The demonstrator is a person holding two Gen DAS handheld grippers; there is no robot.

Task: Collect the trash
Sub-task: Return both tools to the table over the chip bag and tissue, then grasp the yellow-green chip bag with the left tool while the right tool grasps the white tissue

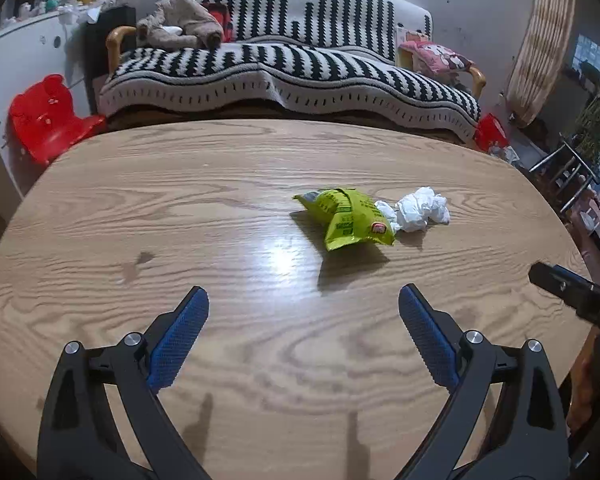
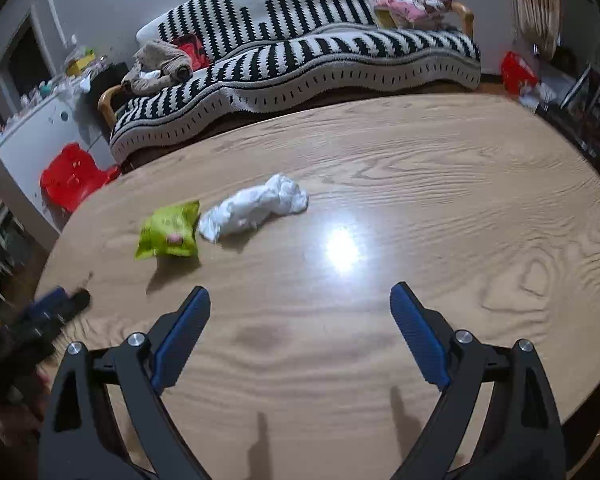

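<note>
Two tools agape, empty: left tool point(image 1: 304, 300), right tool point(image 2: 300, 298); one wrapper point(image 1: 346, 218), one tissue point(image 1: 420, 209).

**A lived-in living room at home**

I am looking across a wood-grain table point(image 1: 220, 200) into a family room. Past its far edge stands a sofa point(image 1: 292, 68) draped in a black-and-white zigzag blanket, with a rumpled brown garment point(image 1: 180, 22) at one end and a pink cartoon cushion point(image 1: 436, 58) at the other. A red child's chair point(image 1: 48, 118) sits off the far left corner, beside a white cabinet point(image 1: 28, 52) cluttered with small bottles. A checked curtain point(image 1: 540, 40) hangs at right.
</note>
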